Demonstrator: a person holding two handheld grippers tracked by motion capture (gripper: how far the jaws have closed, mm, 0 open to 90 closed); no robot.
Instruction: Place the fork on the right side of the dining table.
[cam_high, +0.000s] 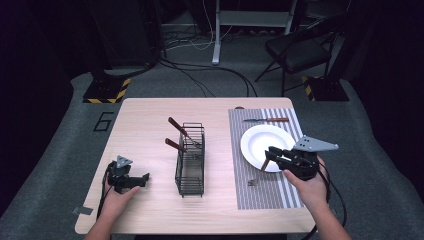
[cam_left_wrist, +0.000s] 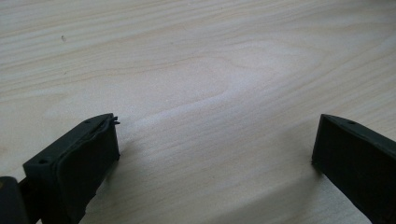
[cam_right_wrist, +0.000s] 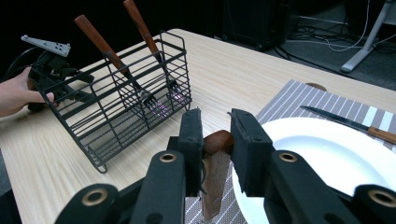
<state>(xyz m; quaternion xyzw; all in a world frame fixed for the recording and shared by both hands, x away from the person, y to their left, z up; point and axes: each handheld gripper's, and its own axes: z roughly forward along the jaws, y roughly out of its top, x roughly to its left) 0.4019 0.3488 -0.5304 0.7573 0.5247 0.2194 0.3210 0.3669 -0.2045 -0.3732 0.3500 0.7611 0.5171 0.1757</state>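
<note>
My right gripper is shut on the brown wooden handle of a utensil. The utensil hangs down over the striped placemat, its metal end near the mat, beside the white plate. A black wire basket stands mid-table and holds two wooden-handled utensils. My left gripper rests low on the bare wood at the table's left, open with nothing between its jaws.
A wooden-handled knife lies on the placemat beyond the plate. The wooden table has bare room left of the basket. Beyond the table stand a chair and floor cables.
</note>
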